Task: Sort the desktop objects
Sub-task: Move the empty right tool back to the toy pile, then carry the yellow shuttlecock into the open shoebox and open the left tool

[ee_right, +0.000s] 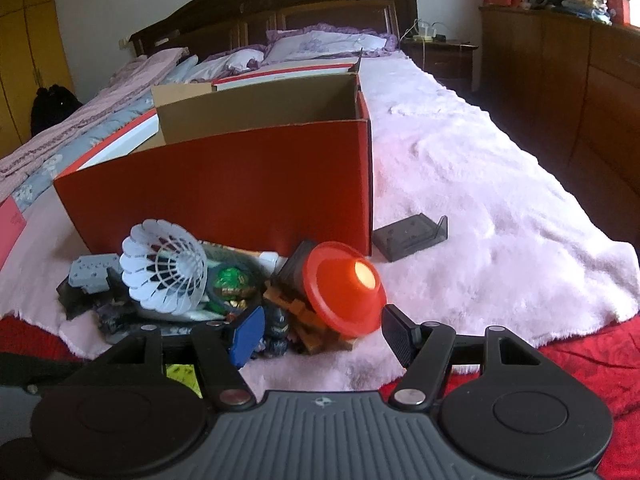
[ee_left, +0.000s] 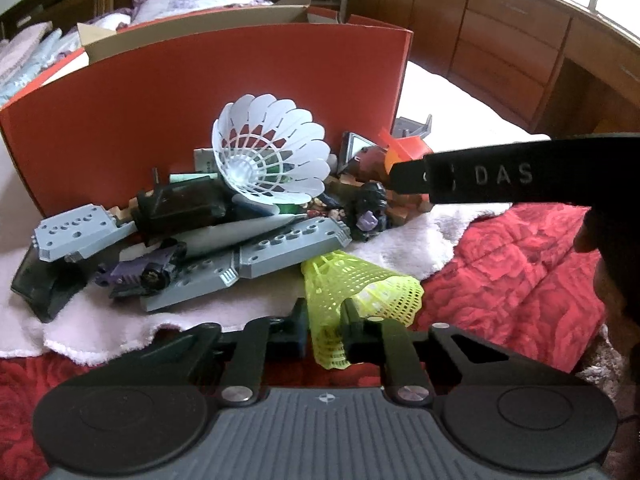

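Note:
My left gripper (ee_left: 326,322) is shut on the mesh skirt of a yellow-green shuttlecock (ee_left: 360,284), which lies at the near edge of a toy pile. A white shuttlecock (ee_left: 272,156) (ee_right: 164,272) rests on top of that pile, above grey toy blocks (ee_left: 288,246) and a purple toy car (ee_left: 140,272). My right gripper (ee_right: 324,334) stands open. An orange cone-shaped toy (ee_right: 340,288) lies just ahead of its fingers, on wooden blocks (ee_right: 304,320). Behind the pile stands a red cardboard box (ee_left: 208,100) (ee_right: 224,192), open at the top.
Everything lies on a pale fluffy blanket (ee_right: 480,200) over a red quilt (ee_left: 500,264) on a bed. A dark plastic stand (ee_right: 408,240) sits right of the box. A black bar with pale letters (ee_left: 500,178) reaches in from the right beside the orange toy. Wooden cabinets (ee_left: 500,32) line the right.

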`<action>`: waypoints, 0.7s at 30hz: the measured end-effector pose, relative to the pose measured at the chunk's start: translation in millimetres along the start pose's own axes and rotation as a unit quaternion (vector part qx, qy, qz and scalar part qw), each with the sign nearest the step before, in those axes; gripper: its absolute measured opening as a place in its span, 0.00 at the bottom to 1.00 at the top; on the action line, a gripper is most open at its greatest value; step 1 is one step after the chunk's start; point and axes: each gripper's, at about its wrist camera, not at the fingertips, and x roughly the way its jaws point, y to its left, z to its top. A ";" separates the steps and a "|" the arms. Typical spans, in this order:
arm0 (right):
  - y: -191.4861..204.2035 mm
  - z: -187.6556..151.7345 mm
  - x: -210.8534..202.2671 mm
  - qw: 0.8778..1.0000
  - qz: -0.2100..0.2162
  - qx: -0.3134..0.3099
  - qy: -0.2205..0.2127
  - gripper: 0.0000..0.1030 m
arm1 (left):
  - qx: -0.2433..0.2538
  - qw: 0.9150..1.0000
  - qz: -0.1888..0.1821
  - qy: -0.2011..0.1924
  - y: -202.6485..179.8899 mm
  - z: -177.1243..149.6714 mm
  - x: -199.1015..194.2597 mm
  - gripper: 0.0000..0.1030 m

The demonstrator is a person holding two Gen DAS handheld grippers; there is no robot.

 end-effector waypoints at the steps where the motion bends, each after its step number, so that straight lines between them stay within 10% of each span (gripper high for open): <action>1: 0.0 0.3 0.9 1.000 0.000 0.001 0.000 0.65 | 0.001 1.000 -0.001 0.002 -0.3 0.0 0.6 0.17; 21: -0.7 -0.6 14.5 1.000 -0.007 0.009 0.000 0.64 | -0.032 0.998 -0.019 -0.054 11.2 12.3 -45.9 0.04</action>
